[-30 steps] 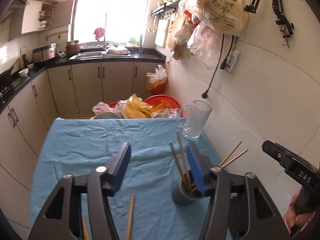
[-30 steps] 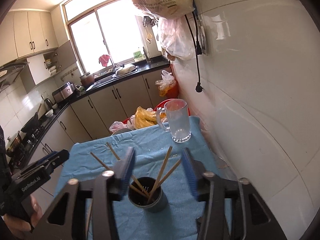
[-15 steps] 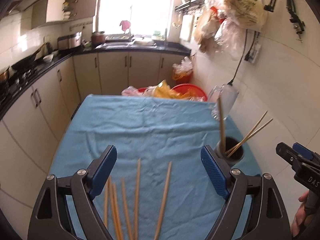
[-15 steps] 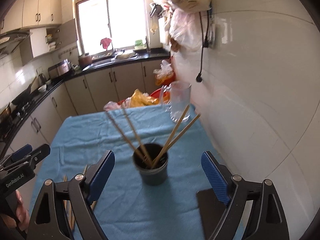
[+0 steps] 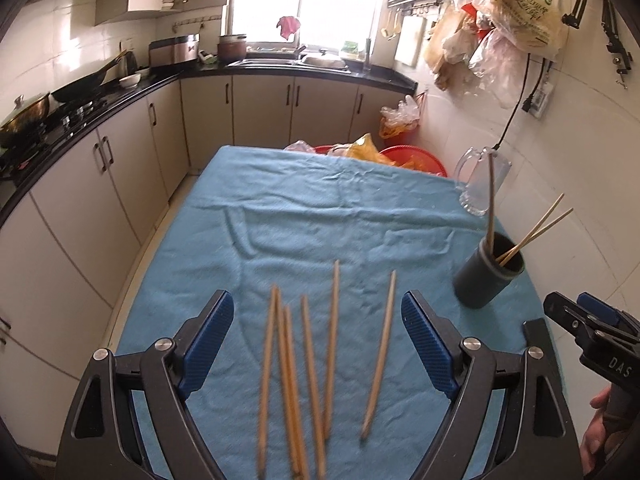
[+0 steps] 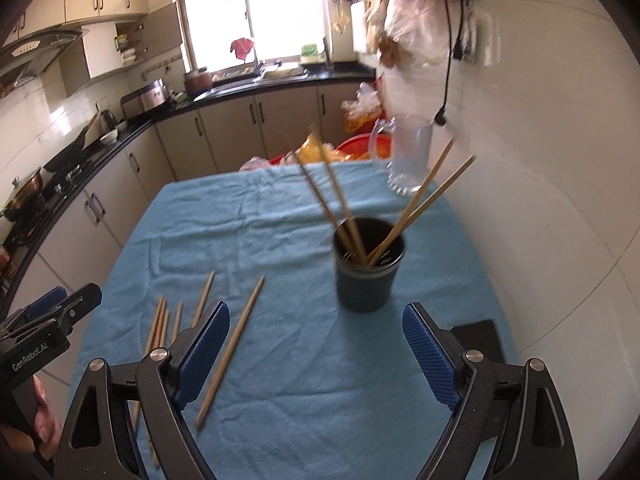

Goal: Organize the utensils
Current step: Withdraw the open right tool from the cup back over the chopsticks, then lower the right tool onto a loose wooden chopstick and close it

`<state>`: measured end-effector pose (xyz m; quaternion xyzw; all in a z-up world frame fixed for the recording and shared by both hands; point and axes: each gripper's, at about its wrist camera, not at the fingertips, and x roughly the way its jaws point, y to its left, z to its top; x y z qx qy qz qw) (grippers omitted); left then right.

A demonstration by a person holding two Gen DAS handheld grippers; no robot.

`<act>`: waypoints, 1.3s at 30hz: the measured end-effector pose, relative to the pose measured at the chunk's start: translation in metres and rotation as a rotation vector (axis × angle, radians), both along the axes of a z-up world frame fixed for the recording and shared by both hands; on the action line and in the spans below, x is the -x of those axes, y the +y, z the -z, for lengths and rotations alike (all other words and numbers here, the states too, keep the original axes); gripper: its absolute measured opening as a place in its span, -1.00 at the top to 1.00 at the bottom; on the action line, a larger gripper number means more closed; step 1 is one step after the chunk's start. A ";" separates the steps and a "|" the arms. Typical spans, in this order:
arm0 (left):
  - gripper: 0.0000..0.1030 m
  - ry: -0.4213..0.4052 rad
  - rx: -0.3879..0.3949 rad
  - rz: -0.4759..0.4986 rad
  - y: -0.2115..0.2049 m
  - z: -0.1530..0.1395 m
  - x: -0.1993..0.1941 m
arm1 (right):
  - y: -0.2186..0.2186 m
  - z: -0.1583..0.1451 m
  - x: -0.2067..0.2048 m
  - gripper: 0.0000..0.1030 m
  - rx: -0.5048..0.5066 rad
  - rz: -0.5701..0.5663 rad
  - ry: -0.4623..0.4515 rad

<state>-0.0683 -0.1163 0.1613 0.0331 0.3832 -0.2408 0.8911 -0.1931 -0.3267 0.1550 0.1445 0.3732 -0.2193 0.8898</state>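
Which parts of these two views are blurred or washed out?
Left wrist view: the loose chopsticks are smeared near the bottom edge and the window is blown out. Right wrist view: the glass mug and the dark cup are motion-blurred, with strong fisheye bending on the tiled wall.

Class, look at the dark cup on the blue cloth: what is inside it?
Four wooden chopsticks stand in the dark cup, two leaning left and two right. Their lower tips and the cup's bottom are hidden by its wall.

- Six loose wooden chopsticks (image 5: 332,344) lie roughly parallel on the blue cloth, tips toward 12 o'clock.
- Dark grey cylindrical holder (image 6: 369,266) stands upright at their 2 o'clock, holding four chopsticks.
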 end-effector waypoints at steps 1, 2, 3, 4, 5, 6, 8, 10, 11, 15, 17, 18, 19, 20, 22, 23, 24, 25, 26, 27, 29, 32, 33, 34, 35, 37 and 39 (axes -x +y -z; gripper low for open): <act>-0.65 0.006 -0.007 -0.007 0.005 0.003 0.000 | 0.003 0.005 -0.003 -0.77 -0.019 -0.008 0.009; -0.65 0.011 -0.011 -0.013 0.009 0.005 0.000 | 0.005 0.008 -0.005 -0.77 -0.031 -0.015 0.014; -0.65 0.016 -0.013 -0.020 0.014 0.007 0.001 | 0.007 0.012 -0.008 -0.77 -0.045 -0.023 0.023; -0.65 0.022 -0.016 -0.029 0.018 0.009 0.000 | 0.010 0.016 -0.010 -0.77 -0.055 -0.028 0.028; -0.65 0.031 -0.018 -0.039 0.024 0.013 0.000 | 0.012 0.019 -0.013 -0.77 -0.067 -0.033 0.035; -0.65 0.041 -0.021 -0.045 0.028 0.016 -0.001 | 0.015 0.023 -0.015 -0.77 -0.076 -0.037 0.041; -0.65 0.064 -0.029 -0.059 0.036 0.023 -0.002 | 0.019 0.032 -0.022 -0.77 -0.114 -0.056 0.060; -0.65 0.088 -0.036 -0.061 0.043 0.029 -0.003 | 0.021 0.040 -0.027 -0.77 -0.132 -0.064 0.075; -0.65 0.100 -0.045 -0.064 0.047 0.034 -0.003 | 0.024 0.045 -0.032 -0.77 -0.145 -0.072 0.085; -0.65 0.116 -0.056 -0.080 0.058 0.048 -0.003 | 0.032 0.065 -0.047 -0.66 -0.188 -0.100 0.120; -0.64 0.137 -0.059 -0.078 0.063 0.057 -0.005 | 0.036 0.076 -0.056 -0.55 -0.212 -0.114 0.135; -0.63 0.143 -0.059 -0.076 0.065 0.061 -0.006 | 0.038 0.083 -0.062 -0.51 -0.223 -0.122 0.146; -0.53 0.149 -0.063 -0.075 0.066 0.064 -0.006 | 0.041 0.089 -0.067 -0.40 -0.228 -0.132 0.155; -0.37 0.160 -0.066 -0.072 0.067 0.069 -0.006 | 0.043 0.094 -0.071 -0.31 -0.234 -0.142 0.163; -0.15 0.184 -0.066 -0.062 0.068 0.075 -0.008 | 0.046 0.105 -0.082 -0.18 -0.261 -0.161 0.180; -0.02 0.194 -0.065 -0.055 0.068 0.077 -0.007 | 0.046 0.109 -0.085 -0.09 -0.275 -0.166 0.182; 0.01 0.200 -0.065 -0.052 0.068 0.079 -0.007 | 0.046 0.115 -0.091 -0.05 -0.286 -0.167 0.194; 0.04 0.206 -0.065 -0.048 0.069 0.081 -0.007 | 0.046 0.119 -0.096 0.02 -0.292 -0.166 0.203; 0.08 0.209 -0.067 -0.044 0.070 0.083 -0.006 | 0.045 0.123 -0.101 0.06 -0.297 -0.166 0.209; 0.11 0.210 -0.069 -0.041 0.070 0.084 -0.006 | 0.044 0.125 -0.105 0.08 -0.300 -0.164 0.214; 0.23 0.218 -0.070 -0.030 0.072 0.086 -0.006 | 0.042 0.130 -0.114 0.15 -0.304 -0.159 0.222; 0.28 0.225 -0.073 -0.022 0.073 0.088 -0.008 | 0.039 0.139 -0.129 0.24 -0.307 -0.154 0.240; 0.28 0.228 -0.074 -0.020 0.074 0.088 -0.009 | 0.038 0.141 -0.133 0.24 -0.313 -0.150 0.244; 0.28 0.232 -0.074 -0.014 0.073 0.089 -0.010 | 0.037 0.143 -0.136 0.28 -0.316 -0.150 0.248; 0.28 0.234 -0.073 -0.009 0.073 0.089 -0.011 | 0.035 0.145 -0.141 0.35 -0.313 -0.148 0.256; 0.28 0.234 -0.075 -0.003 0.071 0.090 -0.013 | 0.031 0.150 -0.148 0.41 -0.314 -0.140 0.267; 0.28 0.237 -0.079 0.006 0.068 0.092 -0.017 | 0.028 0.154 -0.151 0.44 -0.312 -0.136 0.281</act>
